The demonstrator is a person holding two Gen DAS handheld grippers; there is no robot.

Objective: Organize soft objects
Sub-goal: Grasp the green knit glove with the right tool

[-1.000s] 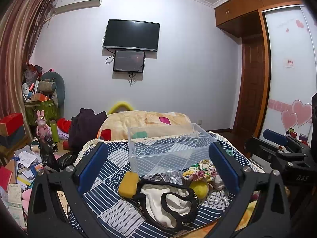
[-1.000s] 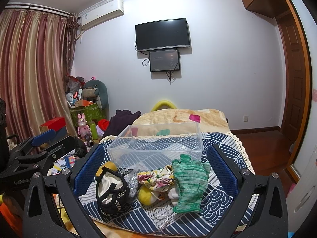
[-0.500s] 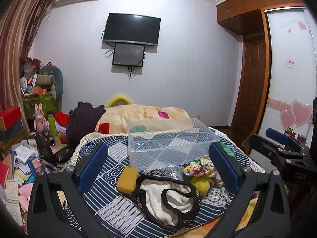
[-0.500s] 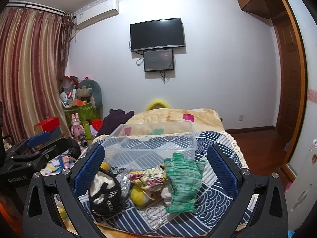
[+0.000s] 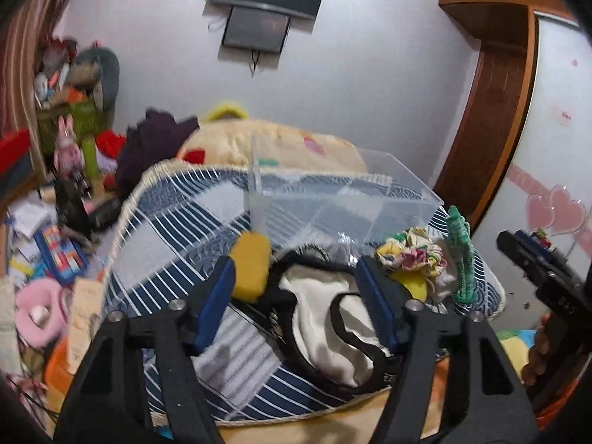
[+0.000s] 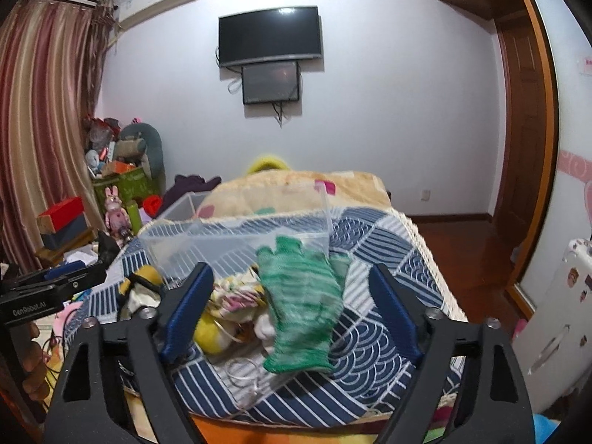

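Left hand-held gripper (image 5: 298, 296): jaws apart, nothing clamped. They have just been closing in, and a white garment with black trim (image 5: 329, 327) lies on the bed between and below them, pads not pressing on it. A yellow sponge (image 5: 251, 272) sits just beside the left pad.

Right hand-held gripper (image 6: 292, 305): jaws likewise apart and just been narrowing. A green knitted glove (image 6: 301, 299) lies flat between them, untouched by either pad.

Beyond the glove, left of it: a floral cloth scrunch (image 6: 236, 296), and something yellow (image 6: 209, 333) nearer the camera. All of it rests on the blue patterned bedcover (image 6: 373, 340).

Further back stands the clear plastic box (image 6: 236, 240), upright and seemingly empty, so sorting looks barely begun.

Step in hand, as I judge it: reaching in to pick up. Best to bring each gripper lower so the pads bite a fold of fabric, not skim it; take the glove near its cuff so it hangs clear of the box rim.

Against the earlier frames: both views have tipped down toward the pile, the wall television (image 6: 268, 37) sits higher in frame, and both jaw gaps are narrower.
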